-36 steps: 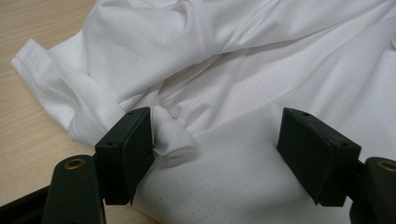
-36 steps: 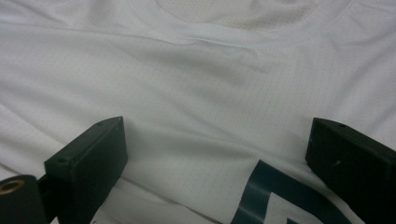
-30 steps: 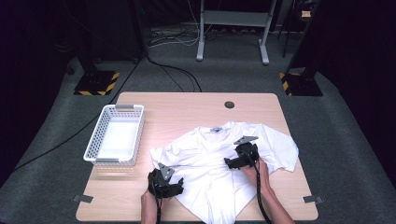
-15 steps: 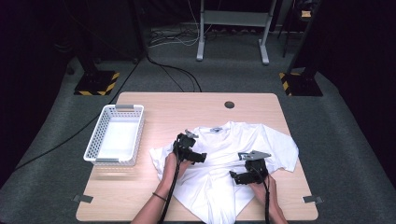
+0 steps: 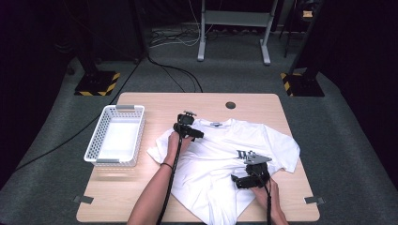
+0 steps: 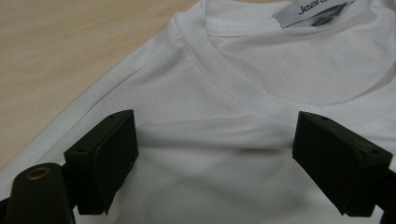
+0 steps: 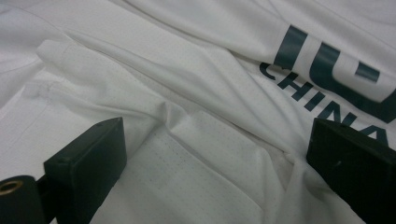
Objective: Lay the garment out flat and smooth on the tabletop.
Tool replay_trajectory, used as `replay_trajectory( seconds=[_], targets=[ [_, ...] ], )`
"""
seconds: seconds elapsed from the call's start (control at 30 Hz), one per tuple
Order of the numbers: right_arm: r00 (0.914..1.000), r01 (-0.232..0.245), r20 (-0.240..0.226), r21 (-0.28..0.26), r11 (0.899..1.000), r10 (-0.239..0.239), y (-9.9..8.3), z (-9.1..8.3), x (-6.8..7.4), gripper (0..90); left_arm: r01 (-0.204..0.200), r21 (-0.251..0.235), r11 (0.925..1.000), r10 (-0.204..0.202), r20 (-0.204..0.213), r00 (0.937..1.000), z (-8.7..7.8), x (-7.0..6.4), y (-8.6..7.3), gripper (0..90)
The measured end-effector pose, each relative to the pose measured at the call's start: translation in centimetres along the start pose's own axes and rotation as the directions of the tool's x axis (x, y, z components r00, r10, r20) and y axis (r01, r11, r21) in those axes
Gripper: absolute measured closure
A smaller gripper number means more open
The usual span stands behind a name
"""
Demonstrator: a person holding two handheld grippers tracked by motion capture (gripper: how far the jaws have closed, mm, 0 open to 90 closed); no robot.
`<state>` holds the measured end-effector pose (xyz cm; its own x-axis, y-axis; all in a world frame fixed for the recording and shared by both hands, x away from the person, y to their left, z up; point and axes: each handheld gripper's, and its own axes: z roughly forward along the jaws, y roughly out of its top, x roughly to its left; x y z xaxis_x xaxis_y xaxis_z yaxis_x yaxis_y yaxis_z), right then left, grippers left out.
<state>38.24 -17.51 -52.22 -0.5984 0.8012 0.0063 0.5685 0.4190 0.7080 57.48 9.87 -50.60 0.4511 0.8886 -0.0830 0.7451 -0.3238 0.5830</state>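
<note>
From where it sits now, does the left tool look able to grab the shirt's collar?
Probably yes. The left tool is open right over the t-shirt, just short of the collar, and nothing lies between them.

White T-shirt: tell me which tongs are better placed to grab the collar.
Left. The left tongs hover open right at the shoulder of the white T-shirt, with the collar just ahead between the jaws. The right tongs, also open, sit over the lower front beside the printed lettering.
</note>
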Motion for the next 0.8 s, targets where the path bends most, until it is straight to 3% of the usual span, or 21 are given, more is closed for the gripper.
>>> replay_trajectory(
  seconds=[0.07,0.13,0.2,0.23,0.3,0.37,0.4,0.5,0.57,0.63,0.8],
  targets=[
    [1.0000,0.000,0.000,-0.002,1.000,0.000,0.2,-0.2,-0.2,3.6,-0.014,0.002,0.9999,0.014,-0.012,0.9998,0.5,0.3,0.7,13.7],
    [0.9998,-0.003,0.020,-0.021,1.000,0.003,0.7,-0.7,-0.6,3.6,0.018,-0.010,0.9998,-0.018,0.015,0.9997,0.3,0.8,1.0,13.7],
    [0.9991,-0.017,0.037,-0.053,0.998,0.019,1.3,-1.5,-1.4,3.9,0.037,-0.071,0.9968,-0.035,0.028,0.9990,-1.5,0.6,0.6,13.6],
    [0.9984,-0.026,0.049,-0.071,0.997,0.029,1.5,-1.8,-2.0,4.5,0.027,-0.105,0.9941,-0.024,0.031,0.9992,-2.8,0.1,0.0,13.5],
    [0.9953,-0.051,0.079,-0.079,0.996,0.057,2.0,-2.0,-3.6,5.1,-0.029,-0.149,0.9884,0.032,0.022,0.9992,-5.5,-1.7,-1.9,13.4],
    [0.9896,-0.093,0.105,-0.059,0.994,0.098,2.2,-1.3,-5.7,4.8,-0.093,-0.169,0.9812,0.096,0.014,0.9953,-7.5,-3.5,-4.6,14.0],
    [0.9850,-0.121,0.118,-0.045,0.992,0.126,2.3,-0.7,-6.9,3.2,-0.128,-0.165,0.9779,0.128,-0.010,0.9917,-8.1,-4.4,-6.1,13.9],
    [0.9744,-0.190,0.127,0.025,0.981,0.185,2.2,0.8,-9.7,1.6,-0.166,-0.151,0.9744,0.165,-0.022,0.9861,-8.7,-5.9,-9.8,14.0],
    [0.9706,-0.198,0.150,0.054,0.979,0.189,2.1,1.4,-10.7,1.2,-0.169,-0.155,0.9734,0.167,-0.029,0.9855,-8.6,-6.2,-11.5,14.0],
    [0.9688,-0.193,0.169,0.058,0.979,0.181,2.0,1.3,-11.1,1.8,-0.170,-0.148,0.9742,0.165,-0.048,0.9851,-8.4,-6.2,-12.6,13.9],
    [0.9599,-0.212,0.198,0.047,0.976,0.198,1.3,0.7,-12.2,1.7,-0.144,-0.156,0.9772,0.137,-0.051,0.9892,-8.6,-5.5,-14.9,13.4]
  ],
)
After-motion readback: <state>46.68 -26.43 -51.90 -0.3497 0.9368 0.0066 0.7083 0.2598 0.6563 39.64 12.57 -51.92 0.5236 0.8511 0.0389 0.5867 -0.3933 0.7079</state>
